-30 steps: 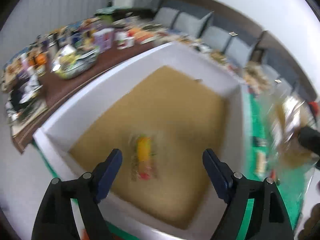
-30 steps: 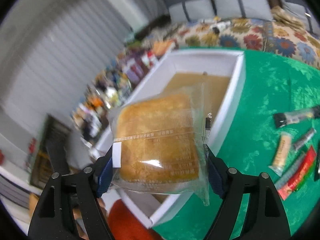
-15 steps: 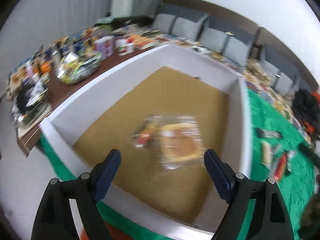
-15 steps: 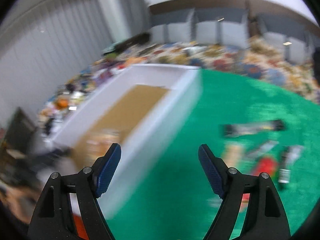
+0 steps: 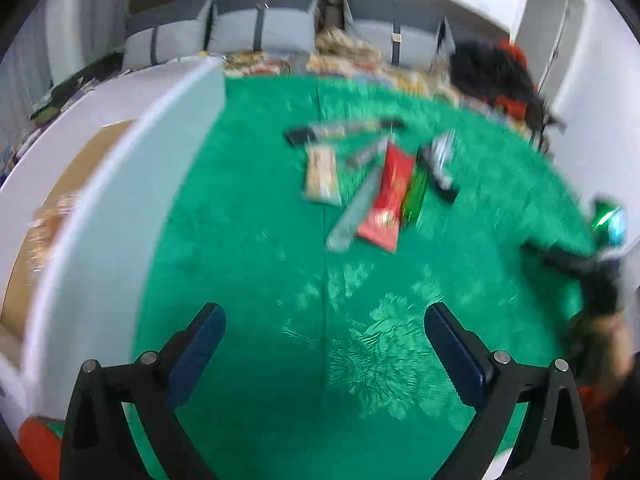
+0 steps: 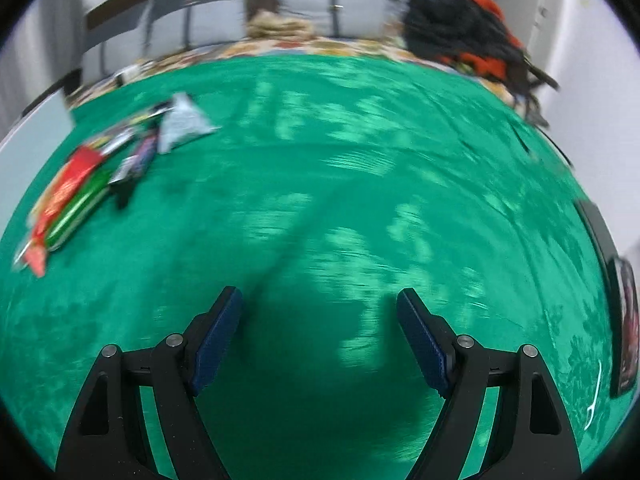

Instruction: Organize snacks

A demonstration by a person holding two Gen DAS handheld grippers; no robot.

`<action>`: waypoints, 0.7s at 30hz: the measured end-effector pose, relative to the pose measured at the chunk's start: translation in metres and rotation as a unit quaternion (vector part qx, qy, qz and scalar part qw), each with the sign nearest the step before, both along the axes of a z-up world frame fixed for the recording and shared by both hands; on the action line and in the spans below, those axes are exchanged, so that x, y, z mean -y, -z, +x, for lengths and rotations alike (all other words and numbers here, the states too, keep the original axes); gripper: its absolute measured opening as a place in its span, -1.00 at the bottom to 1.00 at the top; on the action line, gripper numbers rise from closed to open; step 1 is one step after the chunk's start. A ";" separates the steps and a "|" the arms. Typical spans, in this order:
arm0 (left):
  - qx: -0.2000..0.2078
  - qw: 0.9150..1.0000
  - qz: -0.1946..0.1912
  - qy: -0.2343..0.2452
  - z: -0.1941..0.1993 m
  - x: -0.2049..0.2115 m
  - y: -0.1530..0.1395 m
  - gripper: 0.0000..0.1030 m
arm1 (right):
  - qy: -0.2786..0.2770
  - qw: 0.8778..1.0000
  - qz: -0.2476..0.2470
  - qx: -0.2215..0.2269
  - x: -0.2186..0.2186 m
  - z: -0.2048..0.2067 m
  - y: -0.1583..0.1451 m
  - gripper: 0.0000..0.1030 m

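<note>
Snack packets (image 5: 372, 184) are seen clustered on the green tabletop (image 5: 260, 280); only the left view shows the white box (image 5: 120, 200). Left claw (image 5: 324, 344) and right claw (image 6: 320, 336) are spread wide, empty.

green tablecloth (image 6: 360, 200), grey sofa cushions (image 5: 280, 36) at back, white walls (image 5: 592, 60)

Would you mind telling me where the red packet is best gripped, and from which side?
Grip the red packet across its narrow width near the middle, coming from above. It lies flat on the green cloth, long and thin, with a clear wrapper and a green packet close against its long edges, so pinch carefully.
</note>
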State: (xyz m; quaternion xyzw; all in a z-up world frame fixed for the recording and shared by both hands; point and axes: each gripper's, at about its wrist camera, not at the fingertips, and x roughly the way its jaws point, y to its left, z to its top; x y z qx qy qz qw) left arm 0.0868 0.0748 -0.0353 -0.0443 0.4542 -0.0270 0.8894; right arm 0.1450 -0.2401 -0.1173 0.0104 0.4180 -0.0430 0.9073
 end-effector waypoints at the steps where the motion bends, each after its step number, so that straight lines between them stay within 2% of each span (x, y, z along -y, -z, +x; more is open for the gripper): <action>1: -0.007 1.000 0.018 0.002 0.008 0.008 0.011 0.92 | 0.004 1.000 0.006 0.001 0.006 -0.002 0.002 0.60; 3: -0.012 0.999 0.041 0.002 0.018 0.013 0.023 0.92 | 0.012 1.000 0.022 0.007 0.014 -0.001 -0.001 0.60; 6: -0.023 0.997 0.073 -0.003 0.029 0.008 0.033 0.92 | 0.010 1.000 0.015 0.003 0.013 0.002 -0.002 0.66; 8: -0.022 0.996 0.088 -0.008 0.033 0.005 0.028 0.92 | 0.007 1.000 0.014 0.003 0.011 0.004 0.001 0.67; 12: 0.040 0.993 0.113 0.007 0.027 0.005 -0.013 0.92 | 0.010 1.000 0.014 0.004 0.011 -0.001 0.003 0.66; 15: 0.101 0.982 0.160 -0.001 0.026 -0.001 -0.045 0.92 | 0.010 1.000 0.014 0.004 0.010 -0.001 0.003 0.67; 17: 0.138 0.972 0.189 -0.032 0.027 -0.017 -0.065 0.93 | 0.010 1.000 0.014 0.004 0.010 -0.001 0.004 0.67; 19: 0.146 0.968 0.193 -0.066 0.030 -0.037 -0.074 0.93 | 0.010 1.000 0.015 0.004 0.010 -0.001 0.004 0.67; 21: 0.133 0.968 0.186 -0.105 0.035 -0.065 -0.075 0.93 | 0.010 1.000 0.015 0.004 0.010 -0.001 0.004 0.67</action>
